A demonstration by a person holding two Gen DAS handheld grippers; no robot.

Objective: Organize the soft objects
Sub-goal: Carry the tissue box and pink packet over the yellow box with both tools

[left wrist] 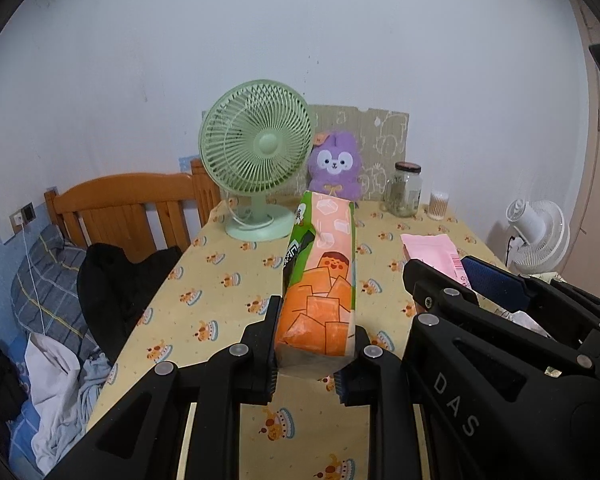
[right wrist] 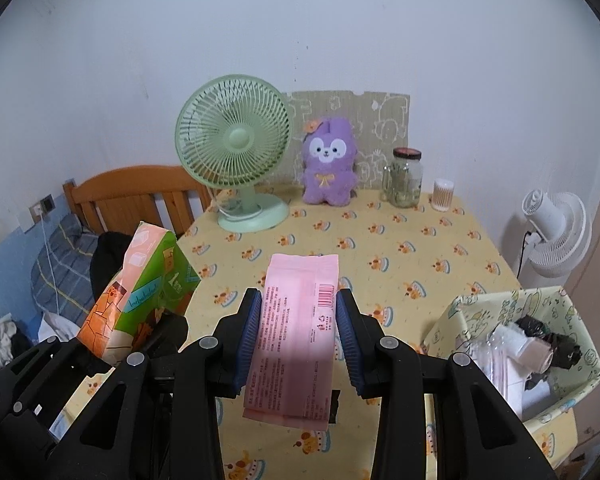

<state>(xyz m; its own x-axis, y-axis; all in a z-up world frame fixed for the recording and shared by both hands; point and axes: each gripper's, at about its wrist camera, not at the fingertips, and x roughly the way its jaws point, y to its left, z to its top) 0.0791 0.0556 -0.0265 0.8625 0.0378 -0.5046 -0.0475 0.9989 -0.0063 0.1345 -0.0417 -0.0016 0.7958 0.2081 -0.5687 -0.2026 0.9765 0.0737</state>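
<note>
The left tool (left wrist: 314,354) grips an orange-and-green tissue pack (left wrist: 320,276) by its near end, one finger on each side, so the pack juts forward and slightly upward, clear of the desk (left wrist: 220,280). In the right wrist view this same pack (right wrist: 140,292) sits at the left, tilted, with the left tool's black frame under it.

The right tool (right wrist: 298,344) clamps a pink tissue pack (right wrist: 296,336) between its blue pads (right wrist: 249,336), which press the pack's long edges. The pack points forward along the fingers, barcode side up, held above the desk's yellow cake-print cloth (right wrist: 400,256). From the left wrist view the right tool (left wrist: 472,284) lies close on the right, at much the same height, and a corner of the pink pack (left wrist: 430,250) shows past it.

Both tools are held low over the near edge of the desk, side by side and aimed toward the wall.

At the far edge stand a green desk fan (right wrist: 236,152), a purple plush bunny (right wrist: 330,162), a glass jar (right wrist: 404,180) and a tub of cotton swabs (right wrist: 443,194). A fabric storage bin (right wrist: 480,312) with printed sides sits on the desk at near right, holding white and dark items I cannot identify. A white fan (right wrist: 554,236) stands beyond the desk on the right.
</note>
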